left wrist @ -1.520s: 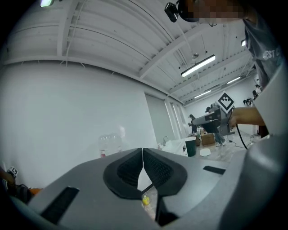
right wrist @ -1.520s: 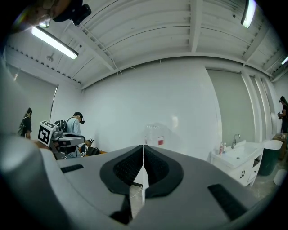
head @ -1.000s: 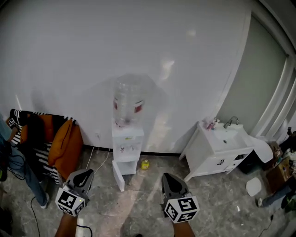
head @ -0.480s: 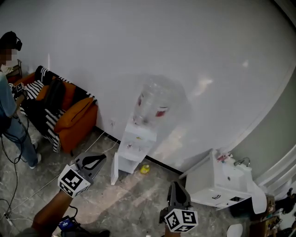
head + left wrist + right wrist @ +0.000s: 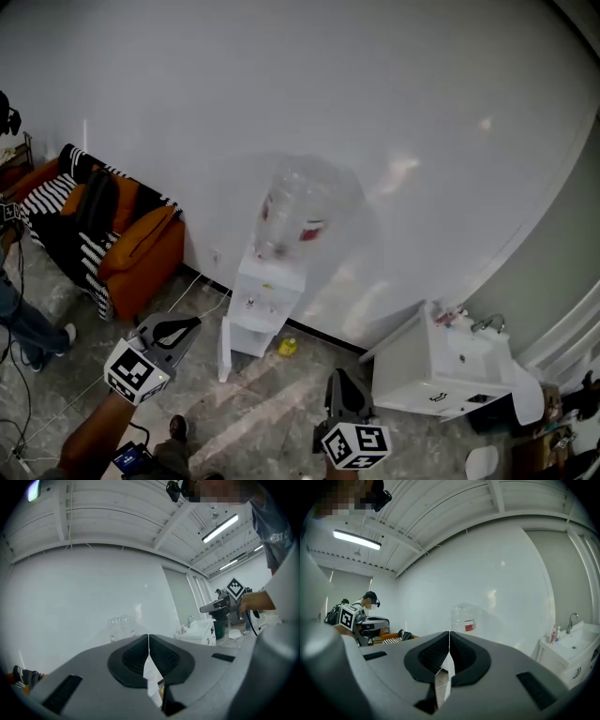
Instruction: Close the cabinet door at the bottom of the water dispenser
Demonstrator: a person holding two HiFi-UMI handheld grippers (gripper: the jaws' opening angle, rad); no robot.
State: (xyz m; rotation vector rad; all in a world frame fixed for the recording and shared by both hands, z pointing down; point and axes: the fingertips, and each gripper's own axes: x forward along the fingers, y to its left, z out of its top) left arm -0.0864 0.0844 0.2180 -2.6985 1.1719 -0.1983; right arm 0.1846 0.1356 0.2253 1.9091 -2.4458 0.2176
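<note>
The white water dispenser (image 5: 265, 298) stands against the wall with a clear bottle (image 5: 291, 214) on top. Its bottom cabinet door (image 5: 225, 349) hangs open, swung out to the left over the floor. My left gripper (image 5: 187, 324) is shut and empty, held a short way left of the open door and apart from it. Lower in the head view, my right gripper (image 5: 337, 379) is shut and empty, well short of the dispenser. In the left gripper view the shut left gripper (image 5: 149, 638) faces the bottle (image 5: 120, 622). The right gripper (image 5: 449, 637) faces the bottle (image 5: 464, 616).
An orange sofa (image 5: 141, 253) with a striped blanket stands left of the dispenser. A white sink cabinet (image 5: 441, 375) stands to the right. A small yellow thing (image 5: 288, 347) lies on the floor by the dispenser. A person (image 5: 21, 314) stands at the far left; cables trail there.
The head view has swung from facing the dispenser squarely to seeing it from the right. My left gripper has stretched forward toward the open door. The door has not moved.
</note>
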